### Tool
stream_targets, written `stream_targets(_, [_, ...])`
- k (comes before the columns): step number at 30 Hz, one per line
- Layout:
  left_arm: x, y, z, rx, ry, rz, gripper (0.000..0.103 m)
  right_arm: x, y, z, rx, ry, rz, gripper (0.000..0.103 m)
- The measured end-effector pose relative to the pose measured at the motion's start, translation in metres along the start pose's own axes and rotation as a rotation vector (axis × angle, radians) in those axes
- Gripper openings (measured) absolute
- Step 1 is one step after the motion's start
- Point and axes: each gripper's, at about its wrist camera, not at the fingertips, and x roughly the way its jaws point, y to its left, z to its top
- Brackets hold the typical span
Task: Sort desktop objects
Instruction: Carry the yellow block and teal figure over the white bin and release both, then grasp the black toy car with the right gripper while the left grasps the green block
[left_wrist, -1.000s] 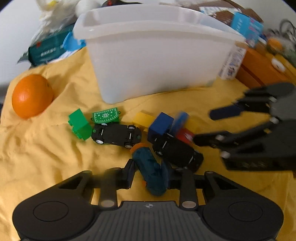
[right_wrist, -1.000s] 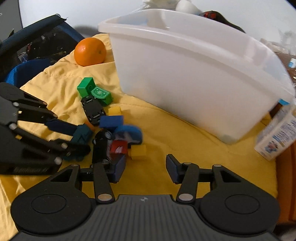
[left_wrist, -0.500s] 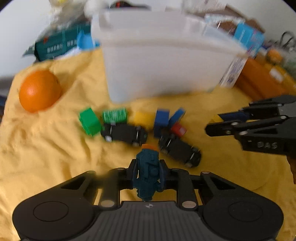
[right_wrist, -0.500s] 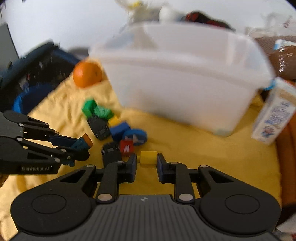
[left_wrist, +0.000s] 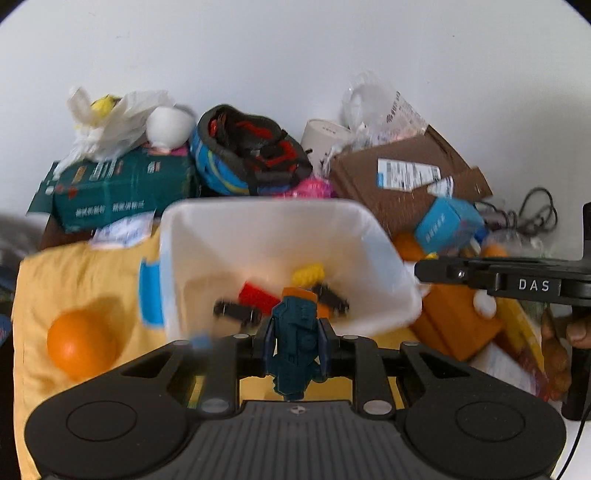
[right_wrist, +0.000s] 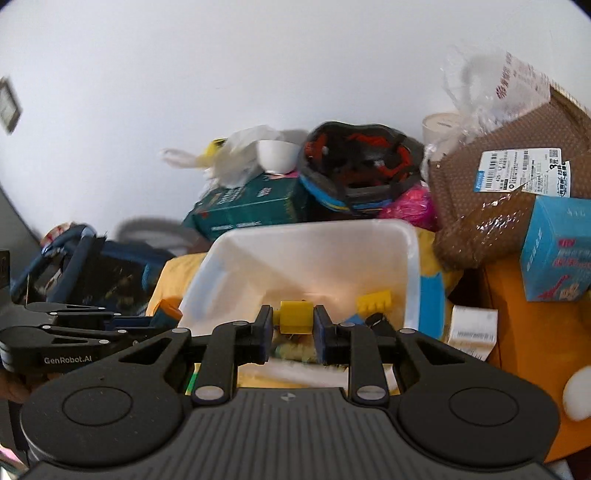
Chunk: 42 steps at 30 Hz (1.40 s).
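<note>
My left gripper is shut on a dark teal toy with an orange tip, held above the near rim of the white plastic bin. Inside the bin lie a red brick, a yellow brick and a black toy car. My right gripper is shut on a small yellow block over the same white bin, where a yellow brick lies. The left gripper shows at the left of the right wrist view.
An orange rests on the yellow cloth left of the bin. Behind the bin are a green box, a helmet, a brown cardboard parcel and a light blue box. Orange boxes stand right.
Both grippers rose from the cloth and moved forward over the bin, carrying the teal toy and the yellow block. The toys left on the cloth dropped out of view.
</note>
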Motion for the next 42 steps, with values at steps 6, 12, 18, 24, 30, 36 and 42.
stream_targets(6, [0.02,-0.002,0.04,-0.024,0.037,0.022,0.027,0.022,-0.014,0.027,0.08,0.08,-0.028,0.026])
stream_targets(12, [0.028,0.0,0.048,-0.032,0.058,0.041,0.027,0.033,-0.021,0.027,0.083,0.144,-0.044,0.026])
stream_targets(18, [0.025,0.004,0.05,-0.045,-0.011,0.089,0.048,0.037,-0.02,0.029,0.049,0.119,-0.062,0.042])
stream_targets(24, [0.012,0.011,0.031,-0.004,-0.081,0.099,0.054,0.028,-0.003,0.009,-0.036,0.083,-0.038,0.046])
stream_targets(30, [0.004,0.043,-0.044,0.049,-0.067,0.156,0.055,0.029,0.037,-0.072,-0.201,0.132,0.084,0.05])
stream_targets(36, [0.043,0.086,-0.115,-0.021,0.094,0.234,0.055,0.088,0.065,-0.172,-0.348,0.297,0.041,0.054])
stream_targets(42, [0.079,0.094,-0.12,-0.01,0.117,0.263,0.055,0.116,0.073,-0.194,-0.349,0.311,0.005,0.057])
